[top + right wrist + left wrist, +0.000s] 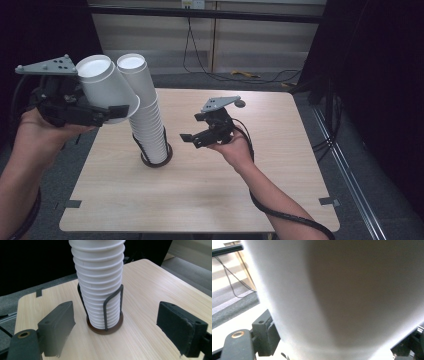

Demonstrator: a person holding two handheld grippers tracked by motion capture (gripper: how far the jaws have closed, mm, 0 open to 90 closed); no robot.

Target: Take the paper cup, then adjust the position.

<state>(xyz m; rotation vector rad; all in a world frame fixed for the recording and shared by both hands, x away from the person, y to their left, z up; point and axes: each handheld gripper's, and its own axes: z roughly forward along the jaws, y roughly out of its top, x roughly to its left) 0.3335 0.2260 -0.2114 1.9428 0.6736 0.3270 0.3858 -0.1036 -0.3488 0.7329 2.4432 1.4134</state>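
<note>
A tall stack of white paper cups (148, 115) (100, 287) stands upside down in a dark wire holder (156, 159) (105, 326) on the wooden table (225, 190). My left gripper (112, 107) is shut on a single white cup (102, 82) (337, 295), held tilted above the table just left of the stack's top. My right gripper (192, 132) (120, 322) hovers open to the right of the stack and faces it, with nothing between its jaws.
Dark cables (210, 70) lie on the floor behind the table, in front of a low wall. A black curtain (380, 75) hangs at the right. The table's right half and front are bare wood.
</note>
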